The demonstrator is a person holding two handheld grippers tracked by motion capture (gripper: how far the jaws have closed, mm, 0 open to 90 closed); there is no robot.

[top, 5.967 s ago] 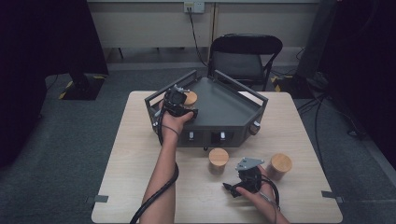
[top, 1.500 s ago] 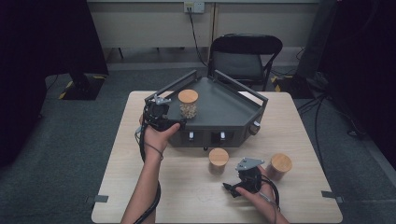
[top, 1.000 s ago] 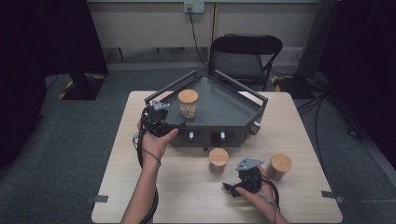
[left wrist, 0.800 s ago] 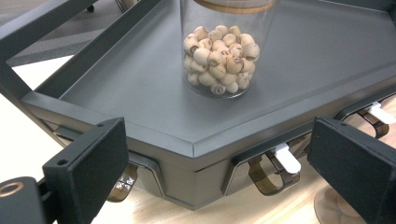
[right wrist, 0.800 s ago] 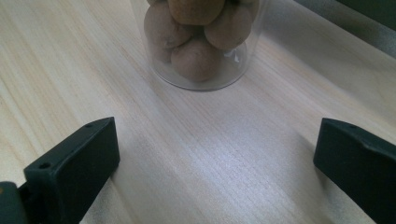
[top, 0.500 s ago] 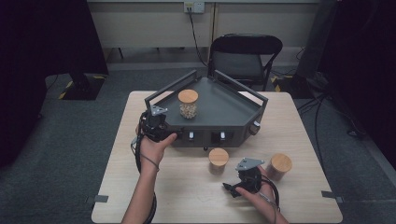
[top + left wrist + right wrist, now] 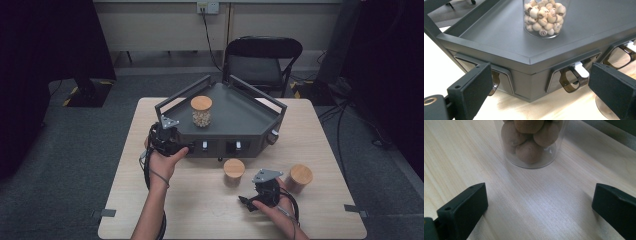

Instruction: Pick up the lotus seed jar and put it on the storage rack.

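Left gripper: jaws wide apart, holding nothing, close to the dark tray's front edge.
Jar of pale balls: stands on the tray, past the jaws.
Right gripper: jaws wide apart, holding nothing.
Jar of brown balls: on the table, just ahead of them.

Both gripper views cut their glass jars off at the top edge, hiding the lids
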